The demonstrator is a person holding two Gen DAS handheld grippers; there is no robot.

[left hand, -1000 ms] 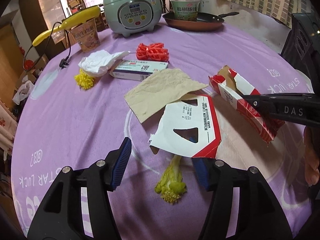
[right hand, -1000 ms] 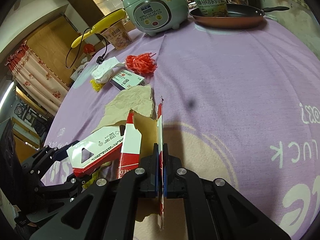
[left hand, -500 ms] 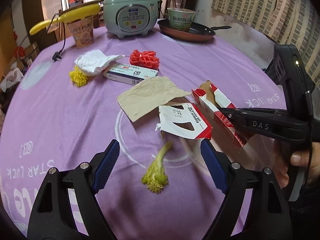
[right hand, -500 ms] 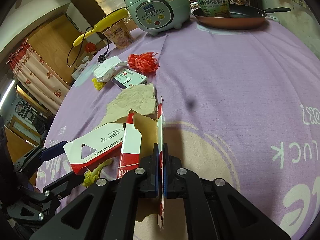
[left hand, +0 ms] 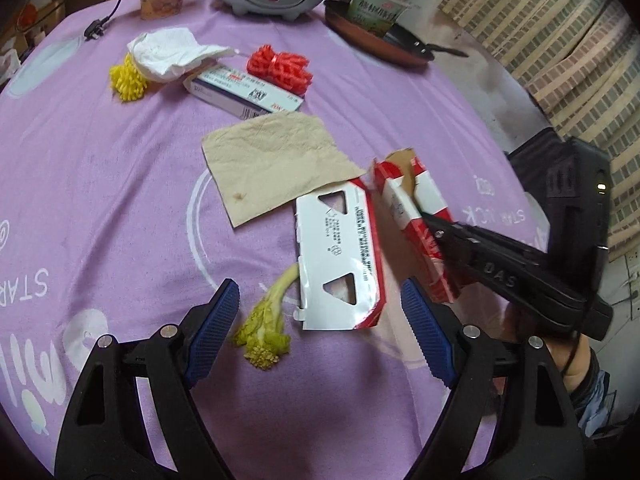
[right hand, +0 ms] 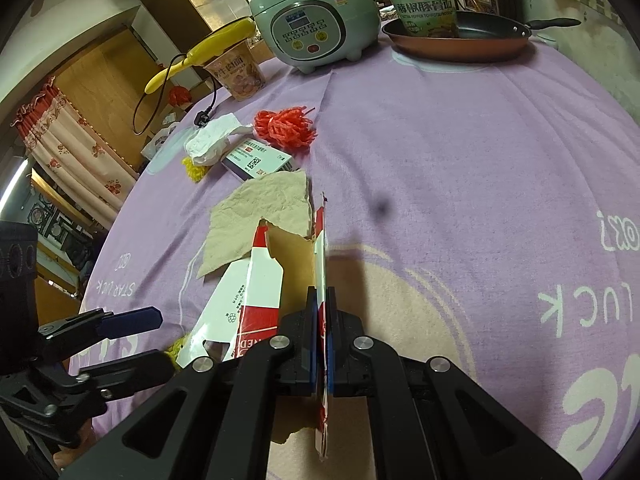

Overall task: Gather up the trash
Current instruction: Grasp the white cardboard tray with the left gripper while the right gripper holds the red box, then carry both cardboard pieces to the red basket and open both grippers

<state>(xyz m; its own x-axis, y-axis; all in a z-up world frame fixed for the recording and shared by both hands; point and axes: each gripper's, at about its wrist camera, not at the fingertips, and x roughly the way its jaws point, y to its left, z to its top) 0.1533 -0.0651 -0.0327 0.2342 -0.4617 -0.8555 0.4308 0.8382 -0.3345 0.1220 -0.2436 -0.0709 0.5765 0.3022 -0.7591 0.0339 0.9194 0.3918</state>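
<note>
My right gripper [right hand: 319, 300] is shut on the side wall of a torn red-and-white carton [right hand: 320, 240], held open end up just above the cloth; the left wrist view shows the carton [left hand: 404, 208] in that gripper [left hand: 440, 236]. A flat white-and-red carton piece [left hand: 340, 260] lies on the purple cloth beside a green vegetable stalk [left hand: 268, 328]. My left gripper [left hand: 320, 312] hovers above both, jaws wide open and touching neither. A brown paper napkin [left hand: 272, 160] lies just beyond.
Farther back lie a medicine box [left hand: 244, 92], a red mesh bundle [left hand: 280, 66], a white tissue [left hand: 172, 52] and a yellow tuft [left hand: 128, 80]. At the far edge stand a rice cooker [right hand: 316, 24], a pan [right hand: 456, 42] holding a noodle cup, and another cup [right hand: 236, 72].
My left gripper opened wide, rolled and tipped downward. The white-and-red carton piece that stood between its fingers now lies flat on the cloth. The right gripper and its carton have not moved.
</note>
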